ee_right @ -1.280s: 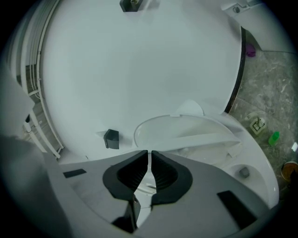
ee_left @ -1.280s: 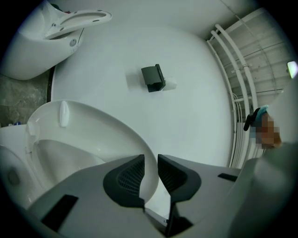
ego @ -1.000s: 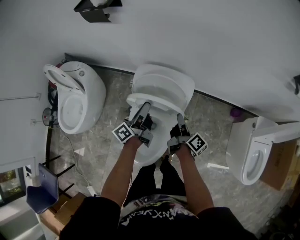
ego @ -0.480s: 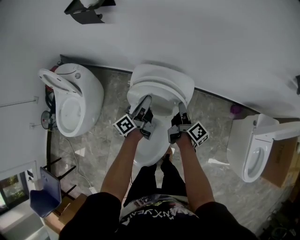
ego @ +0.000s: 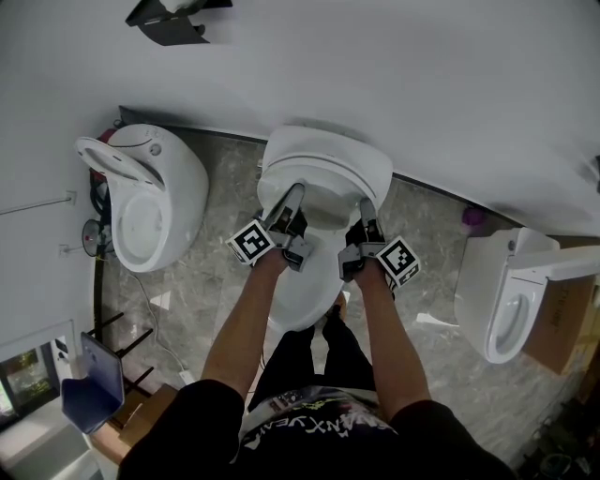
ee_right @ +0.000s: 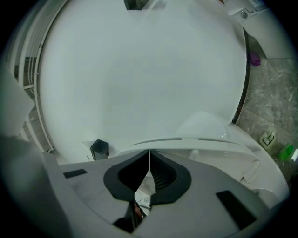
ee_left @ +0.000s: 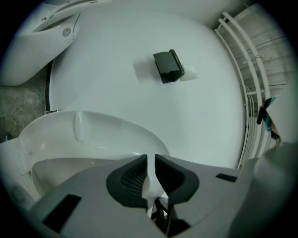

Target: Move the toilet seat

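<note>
Closing just now, left gripper (ee_left: 150, 162) clamps toilet seat (ee_left: 107, 135) by edge.

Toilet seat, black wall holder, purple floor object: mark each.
toilet seat (ego: 323, 169), head view, upper rim.
black wall holder (ego: 173, 23), head view, dark body.
purple floor object (ego: 473, 221), head view, its middle.
</note>
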Demonstrator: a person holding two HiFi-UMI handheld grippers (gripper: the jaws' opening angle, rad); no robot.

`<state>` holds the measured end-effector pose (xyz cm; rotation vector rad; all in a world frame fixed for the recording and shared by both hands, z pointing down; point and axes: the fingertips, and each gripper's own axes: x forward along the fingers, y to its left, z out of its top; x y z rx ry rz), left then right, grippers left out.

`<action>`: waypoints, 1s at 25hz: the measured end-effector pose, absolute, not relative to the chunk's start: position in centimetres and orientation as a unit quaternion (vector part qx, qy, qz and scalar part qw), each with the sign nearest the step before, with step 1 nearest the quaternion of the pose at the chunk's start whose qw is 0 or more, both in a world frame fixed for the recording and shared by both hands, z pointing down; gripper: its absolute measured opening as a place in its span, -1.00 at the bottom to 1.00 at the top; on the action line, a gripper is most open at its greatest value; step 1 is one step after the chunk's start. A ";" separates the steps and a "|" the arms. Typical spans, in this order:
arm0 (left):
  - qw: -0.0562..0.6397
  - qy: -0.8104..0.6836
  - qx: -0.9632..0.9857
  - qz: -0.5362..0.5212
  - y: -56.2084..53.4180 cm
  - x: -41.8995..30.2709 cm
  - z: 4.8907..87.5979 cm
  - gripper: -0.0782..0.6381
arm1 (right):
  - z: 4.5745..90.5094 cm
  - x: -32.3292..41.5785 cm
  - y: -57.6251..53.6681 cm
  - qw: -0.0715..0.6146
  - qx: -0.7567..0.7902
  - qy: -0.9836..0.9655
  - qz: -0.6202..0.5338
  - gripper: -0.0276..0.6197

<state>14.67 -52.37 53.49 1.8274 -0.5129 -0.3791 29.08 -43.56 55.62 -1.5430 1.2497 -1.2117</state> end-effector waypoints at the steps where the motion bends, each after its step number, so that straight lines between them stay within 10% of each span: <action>1: 0.562 -0.220 0.782 -0.157 -52.4 14.6 53.4 -0.60 | 55.3 29.0 -43.6 0.393 -0.609 0.499 -0.475 -0.88; 25: 0.232 -0.185 0.952 -0.077 -46.6 8.7 28.4 -0.64 | 28.8 17.0 -43.0 0.186 -0.551 0.766 -0.273 -0.90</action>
